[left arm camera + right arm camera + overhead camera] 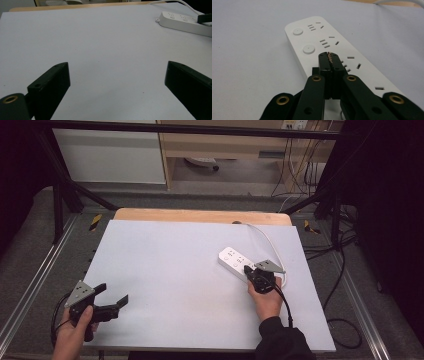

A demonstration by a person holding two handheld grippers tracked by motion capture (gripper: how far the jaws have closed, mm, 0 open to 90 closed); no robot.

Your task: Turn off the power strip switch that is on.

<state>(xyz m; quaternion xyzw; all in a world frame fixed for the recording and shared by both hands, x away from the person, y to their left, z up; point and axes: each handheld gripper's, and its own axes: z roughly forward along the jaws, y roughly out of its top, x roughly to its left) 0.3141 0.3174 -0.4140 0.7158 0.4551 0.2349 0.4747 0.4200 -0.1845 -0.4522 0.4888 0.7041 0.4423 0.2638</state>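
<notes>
Lying on the right half of the pale grey mat (170,285), a white power strip (234,261) is seen with its long axis running from far left to near right. Its white cord (267,242) is led off from the near right end and looped back toward the far edge of the wooden table (200,215). The right gripper (252,270) is held over the near end of the strip, gripped from behind by the right hand (267,301). In the right gripper view the two black jaws are pressed flat together, nothing being clamped between them, and their joined tip (329,55) is set down on or just above the strip's top face (322,42), just near of the second round button (308,49); contact cannot be confirmed. A first round button (297,31) and rows of socket slots are seen farther along.

The left gripper (114,296) is held well apart from the strip, at the near left corner of the mat, in the left hand (75,330). Its jaws are spread wide and nothing is held; in the left gripper view bare mat (105,62) is seen between them, with the strip (185,23) at the far right.
</notes>
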